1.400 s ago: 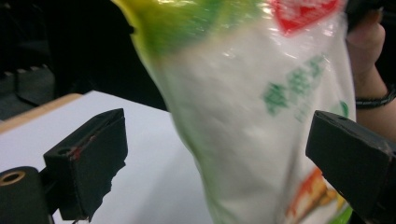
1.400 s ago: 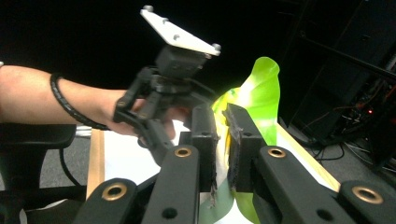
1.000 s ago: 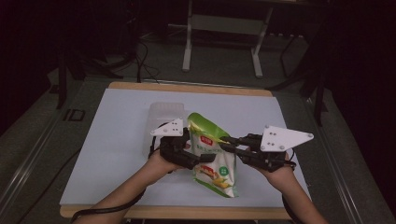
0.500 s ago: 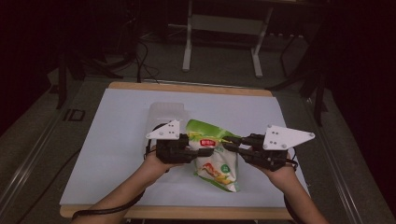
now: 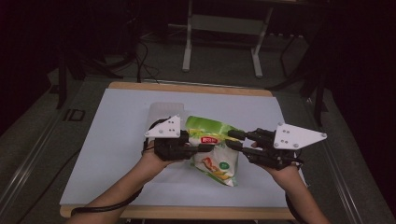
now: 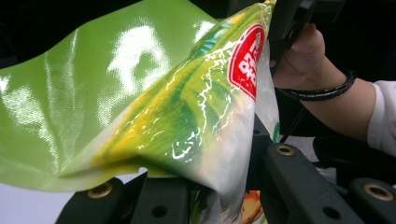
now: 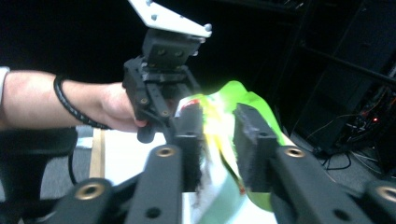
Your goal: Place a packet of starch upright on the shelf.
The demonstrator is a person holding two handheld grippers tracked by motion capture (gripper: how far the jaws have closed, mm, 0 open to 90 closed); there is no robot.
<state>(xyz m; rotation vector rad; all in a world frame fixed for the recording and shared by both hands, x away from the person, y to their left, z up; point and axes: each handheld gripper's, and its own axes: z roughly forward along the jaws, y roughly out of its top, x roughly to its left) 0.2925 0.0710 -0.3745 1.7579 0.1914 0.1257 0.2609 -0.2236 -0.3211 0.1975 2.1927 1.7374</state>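
A green and white snack bag (image 5: 214, 156) hangs above the white table (image 5: 112, 140) between the two grippers. My left gripper (image 5: 208, 148) is shut on the bag's left side; in the left gripper view the film (image 6: 163, 107) is pinched between the jaws at the bottom. My right gripper (image 5: 232, 140) meets the bag from the right. Its jaws have just been opening. In the right gripper view (image 7: 219, 140) they stand apart with the bag's edge (image 7: 245, 100) loose between the pads. The left gripper (image 7: 180, 119) faces it there, holding the bag.
A clear plastic container (image 5: 161, 109) lies on the table just behind the left gripper. The table's wooden edge (image 5: 187, 87) runs along the far side. Beyond it a metal stand (image 5: 222, 23) and cables sit on the dark floor.
The left gripper closed on the bag and rose a little. The bag swung from hanging slanted to spread between both grippers. The right jaws parted.
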